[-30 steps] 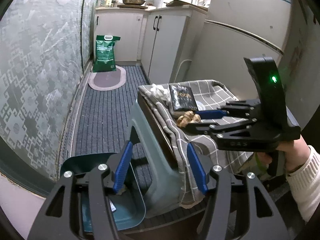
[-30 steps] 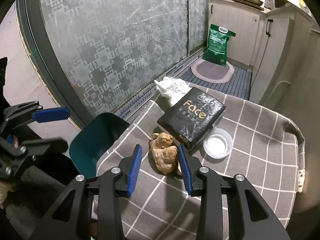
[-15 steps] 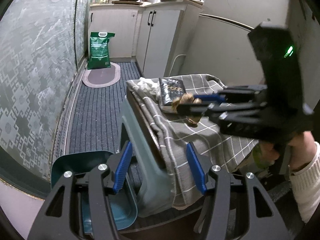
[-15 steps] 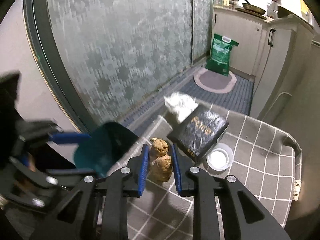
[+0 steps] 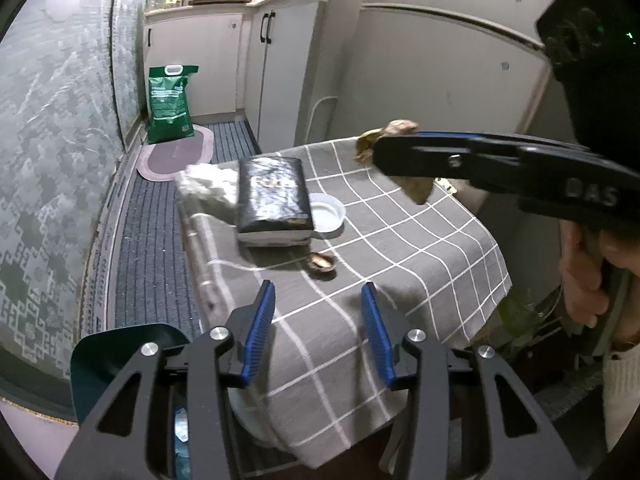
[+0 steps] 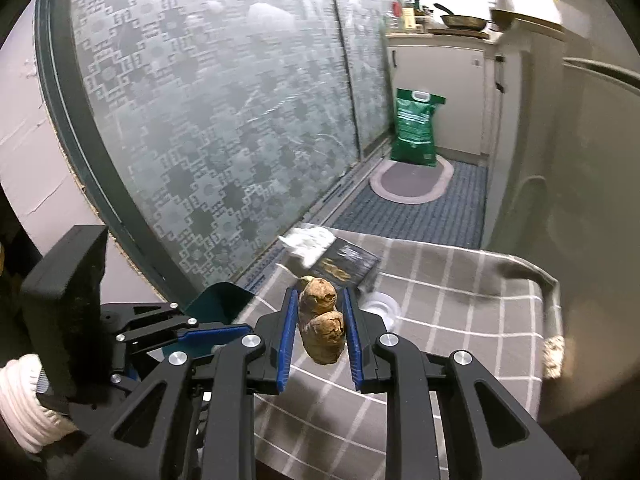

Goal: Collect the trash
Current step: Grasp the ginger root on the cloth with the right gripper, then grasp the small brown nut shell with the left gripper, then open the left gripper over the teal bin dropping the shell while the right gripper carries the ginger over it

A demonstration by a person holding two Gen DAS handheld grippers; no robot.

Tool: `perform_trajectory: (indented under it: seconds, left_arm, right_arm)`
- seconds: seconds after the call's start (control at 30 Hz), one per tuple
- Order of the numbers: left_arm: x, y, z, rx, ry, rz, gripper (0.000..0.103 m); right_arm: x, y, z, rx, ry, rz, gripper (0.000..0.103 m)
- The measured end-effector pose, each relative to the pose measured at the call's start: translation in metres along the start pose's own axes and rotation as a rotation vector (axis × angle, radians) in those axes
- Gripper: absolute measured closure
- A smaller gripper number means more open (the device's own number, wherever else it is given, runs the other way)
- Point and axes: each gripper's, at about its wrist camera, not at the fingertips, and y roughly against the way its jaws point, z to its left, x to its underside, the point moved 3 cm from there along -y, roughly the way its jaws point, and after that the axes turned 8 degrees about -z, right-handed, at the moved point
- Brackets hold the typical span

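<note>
Left wrist: teal bin (image 5: 120, 354) holds litter, possibly wrapper (image 5: 181, 434).

You have a low stand draped in a grey checked cloth (image 5: 420, 248), which hangs over its near edge and its sides. Toward the far-left corner lies a crumpled white tissue (image 5: 208, 184), touching the left side of a black packet (image 5: 274, 196) that lies flat beside it. A small white lid (image 5: 326, 212) sits against the packet's right edge. Nearer you, just in front of the packet, a small brown scrap (image 5: 322, 262) rests on the cloth, apart from the other pieces.
</note>
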Motion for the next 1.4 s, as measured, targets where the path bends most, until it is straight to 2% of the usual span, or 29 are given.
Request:
perform_trajectory:
  seconds: [0.27, 0.53, 0.57, 0.63, 0.67, 0.93, 1.1, 1.4]
  left_arm:
    - [-0.002, -0.036, -0.003, -0.036, -0.014, 0.044, 0.06]
    - [-0.007, -0.054, -0.004, -0.073, -0.029, 0.048, 0.067]
    - [-0.006, -0.054, -0.005, -0.08, -0.037, 0.047, 0.068]
    - [-0.006, -0.054, -0.004, -0.092, -0.044, 0.044, 0.079]
    - [-0.006, -0.053, -0.002, -0.094, -0.04, 0.043, 0.081]
    - [-0.002, -0.026, 0.007, -0.068, -0.028, 0.032, 0.081]
    - [0.004, -0.003, 0.013, -0.057, -0.021, 0.017, 0.081]
    - [0.012, 0.044, 0.058, -0.083, 0.027, -0.033, 0.081]
  right_arm:
    - [0.015, 0.021, -0.025, 0.029, -0.024, 0.002, 0.08]
    - [0.022, 0.026, -0.027, 0.036, -0.019, 0.01, 0.08]
    - [0.022, 0.025, -0.026, 0.036, -0.016, 0.012, 0.08]
    - [0.023, 0.022, -0.023, 0.031, -0.008, 0.021, 0.08]
    - [0.024, 0.02, -0.02, 0.028, -0.003, 0.025, 0.08]
    - [0.026, -0.003, -0.003, 0.014, 0.023, 0.07, 0.08]
    - [0.018, -0.015, 0.011, 0.0, 0.033, 0.067, 0.08]
    - [0.005, -0.053, 0.062, -0.064, 0.089, 0.085, 0.08]
